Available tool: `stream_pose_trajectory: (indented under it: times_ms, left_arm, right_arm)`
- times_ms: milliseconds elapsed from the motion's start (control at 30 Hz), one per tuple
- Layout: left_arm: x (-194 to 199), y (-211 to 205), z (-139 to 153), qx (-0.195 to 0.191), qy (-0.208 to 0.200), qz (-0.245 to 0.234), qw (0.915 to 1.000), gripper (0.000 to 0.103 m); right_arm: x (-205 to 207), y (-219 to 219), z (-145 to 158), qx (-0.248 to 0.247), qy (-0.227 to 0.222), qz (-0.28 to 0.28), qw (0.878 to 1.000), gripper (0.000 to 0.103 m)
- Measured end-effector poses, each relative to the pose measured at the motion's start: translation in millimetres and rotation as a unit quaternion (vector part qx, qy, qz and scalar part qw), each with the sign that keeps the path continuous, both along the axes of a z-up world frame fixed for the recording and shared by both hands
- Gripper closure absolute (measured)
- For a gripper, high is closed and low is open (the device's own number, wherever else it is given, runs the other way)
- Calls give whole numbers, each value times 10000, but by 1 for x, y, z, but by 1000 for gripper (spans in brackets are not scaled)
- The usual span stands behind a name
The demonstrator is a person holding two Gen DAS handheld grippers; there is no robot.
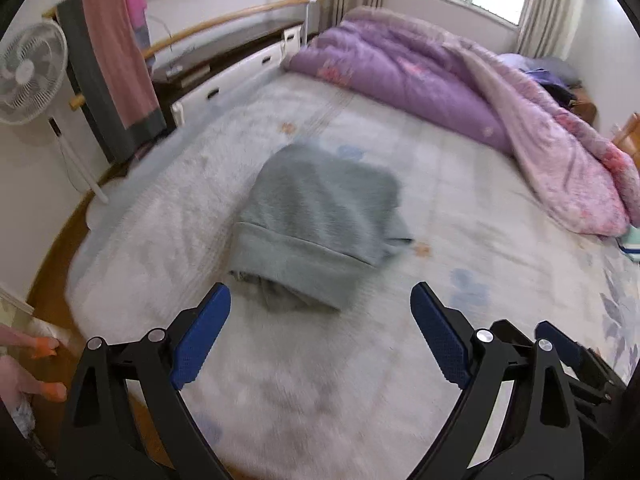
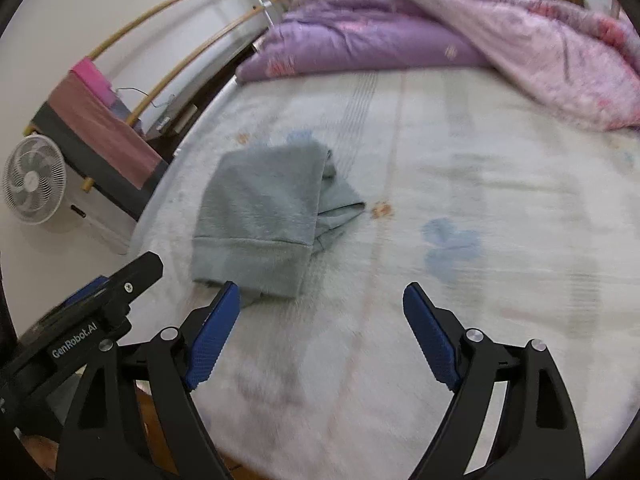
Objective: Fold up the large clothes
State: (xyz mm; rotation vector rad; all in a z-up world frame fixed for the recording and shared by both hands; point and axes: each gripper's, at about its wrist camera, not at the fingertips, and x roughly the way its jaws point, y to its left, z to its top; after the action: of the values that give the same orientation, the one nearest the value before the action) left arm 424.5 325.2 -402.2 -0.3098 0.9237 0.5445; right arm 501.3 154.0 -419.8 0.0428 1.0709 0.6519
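Observation:
A grey-green garment [image 1: 316, 220] lies folded into a thick rectangle on the pale bed cover [image 1: 460, 240], its ribbed hem toward me. My left gripper [image 1: 320, 296] hangs above the bed just short of that hem, open, nothing between its blue pads. In the right wrist view the same folded garment [image 2: 260, 212] lies ahead and to the left. My right gripper [image 2: 320, 294] is open and empty too, its left pad near the garment's near corner. The left gripper's black body [image 2: 80, 320] shows at the lower left of the right wrist view.
A purple and pink quilt [image 1: 460, 92] is heaped along the far side of the bed. A drying rack with towels [image 1: 112, 64], a white fan [image 1: 32, 72] and a low dark-topped cabinet [image 1: 240, 60] stand to the left. The bed's edge and wooden floor [image 1: 52, 292] lie at lower left.

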Motion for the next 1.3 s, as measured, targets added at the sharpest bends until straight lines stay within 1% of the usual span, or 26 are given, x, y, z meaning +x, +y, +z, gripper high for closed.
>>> stream_pose_trajectory:
  times_ms: [33,100,133,200,233,300,400,433,500,533,600,633,700,767,800,933,1100,1133,1200,1300]
  left_arm:
    - [-11,-18,20,98,-59,12,9999,11]
    - [-32,-55,58,284,-171,-112,9994,11]
    - [-38,-69,70,387,-162,-162,9990,11]
    - [-53,-99,99,502,-252,-260,9981,11]
    - [-65,-117,116,514,-373,-312,9975,11]
    - [-87,-146,146,562,-609,-346,9960,11]
    - [-117,-196,194,808,-862,-441,9920,11]
    - [-127,-211,210,895,-986,-480,9899,11]
    - [-144,-234,236,991,-1173,-605,9863,11]
    - [-153,-247,252,1059,-1220,-696,9844,11]
    - [-166,-263,273,1110,-1295,-784,9822,11]
    - [-176,-274,288,1134,-1386,-858,9801,11]
    - [-191,-288,308,1250,-1523,-943,9759,11]
    - [-205,-300,326,1356,-1609,-1021,9723,11]
    - [-211,-303,331,1386,-1633,-1053,9711,11]
    - [-239,-311,359,1403,-1799,-1159,9667,11]
    - [-267,-300,375,1381,-2031,-1287,9608,11]
    - [-274,-296,378,1358,-2075,-1334,9595,11]
    - [-282,-286,382,1315,-2069,-1435,9588,11]
    - [-296,-267,390,1329,-2117,-1605,9549,11]
  right_arm:
    - [-6,-11,12,23,-56,12,10000,11]
    - [-27,-42,44,138,-290,18,9995,11]
    - [-39,-62,66,145,-516,-40,9986,11]
    - [-60,-98,103,184,-753,-82,9970,9]
    - [-68,-110,114,189,-836,-100,9963,9]
    - [-91,-143,148,154,-1103,-119,9937,9]
    - [-117,-178,186,200,-1325,-213,9908,9]
    - [-129,-194,205,255,-1435,-271,9890,9]
    - [-147,-215,231,263,-1685,-365,9847,8]
    - [-161,-228,249,235,-1830,-445,9818,8]
    - [-176,-244,271,229,-1964,-530,9788,8]
    - [-187,-253,284,272,-2037,-580,9769,8]
    - [-203,-266,304,294,-2158,-640,9739,8]
    - [-222,-278,325,298,-2295,-739,9700,8]
    - [-228,-280,329,290,-2336,-769,9689,8]
    - [-260,-287,356,275,-2504,-883,9637,8]
    - [-294,-279,377,173,-2696,-1029,9573,8]
    - [-298,-275,377,142,-2722,-1071,9562,8]
    - [-310,-268,381,100,-2782,-1150,9536,8]
    - [-333,-253,386,103,-2804,-1295,9510,8]
